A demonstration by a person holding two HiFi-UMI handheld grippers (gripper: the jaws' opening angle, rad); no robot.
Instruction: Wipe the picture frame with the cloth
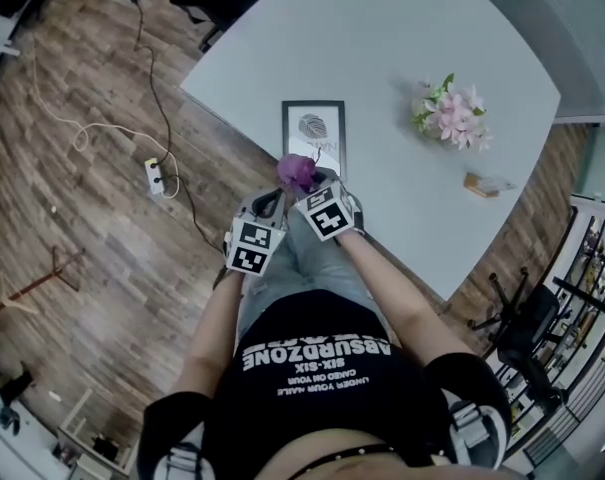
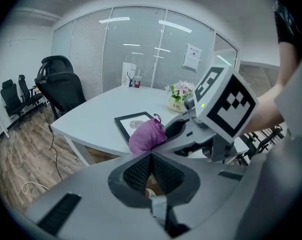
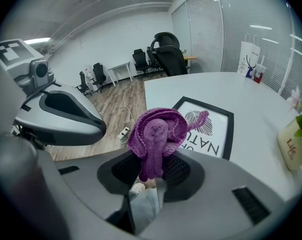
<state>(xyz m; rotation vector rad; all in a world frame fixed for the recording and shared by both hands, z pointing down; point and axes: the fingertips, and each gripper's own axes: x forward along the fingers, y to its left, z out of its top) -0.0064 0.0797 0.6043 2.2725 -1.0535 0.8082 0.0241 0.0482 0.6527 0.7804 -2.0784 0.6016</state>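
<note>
A person stands at the near edge of a pale grey counter (image 1: pixel 402 48), seen from above, holding one set of tongs in each hand, close in front of the body. The right tongs (image 3: pixel 151 166) are clenched on a purple knitted cloth (image 3: pixel 158 134), which bunches up above the tips and hangs down a little between them. The cloth is at the near end of a black frame (image 1: pixel 314 133), over the counter's edge; whether it touches the frame cannot be told. The frame lies flat on the counter, near the edge closest to the person, and holds a white print with a grey swirl and dark letters. The left tongs (image 2: pixel 151 156) are closed with nothing between them, the ribbed pads meeting at the tips. They sit just beside the right tongs, on the person's left, out over the wooden floor (image 1: pixel 82 248) and not over the counter. Each set of tongs carries a cube with black and white square markers. Further along the counter, well apart from the frame, stands a small pot of pink flowers (image 1: pixel 450 113). On the floor to the left lies a white power strip (image 1: pixel 156 175) with a cable trailing from it. Black office chairs (image 2: pixel 61 86) stand at the counter's far side, in front of a glass wall with blinds.
</note>
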